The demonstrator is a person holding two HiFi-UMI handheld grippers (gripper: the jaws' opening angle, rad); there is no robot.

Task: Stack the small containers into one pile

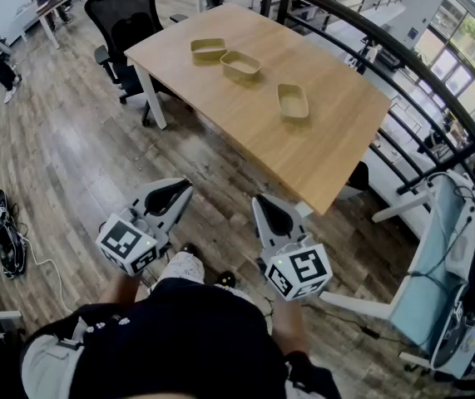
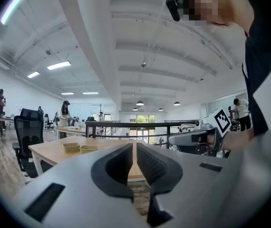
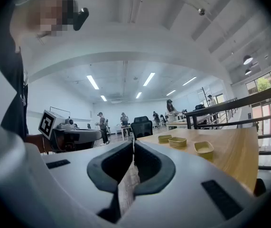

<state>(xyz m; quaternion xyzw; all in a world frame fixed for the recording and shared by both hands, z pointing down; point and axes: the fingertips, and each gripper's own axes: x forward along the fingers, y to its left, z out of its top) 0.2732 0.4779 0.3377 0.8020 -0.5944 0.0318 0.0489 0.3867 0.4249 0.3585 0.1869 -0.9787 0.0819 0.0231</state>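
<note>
In the head view, a tangle of cables (image 1: 8, 243) is lying on the wooden floor (image 1: 79, 156) at 9 o'clock. A black office chair (image 1: 127, 13) is standing at 11 o'clock, touching or just beside the table's far-left edge.

The left gripper (image 1: 180, 188) is hovering over the floor at 7 o'clock, pointing toward 1 o'clock. Its own view shows the jaws pressed together with nothing between them.

The wooden table (image 1: 329, 152) is filling the middle of the head view, and the three small containers are sitting unstacked on it. The leftmost container (image 1: 209, 49) and the middle container (image 1: 240, 65) are lying just beside each other near 12 o'clock. The rightmost container (image 1: 293, 101) is sitting apart from them, toward 1 o'clock. A strip of floor and the table's near edge are lying between both grippers and the containers.

The right gripper (image 1: 259, 202) is hovering at 5 o'clock near the table's near corner. Its jaws are closed together and empty too.

A dark railing (image 1: 403, 61) is running behind the table from 12 to 3 o'clock, and a white stand (image 1: 424, 285) is standing at 4 o'clock.
</note>
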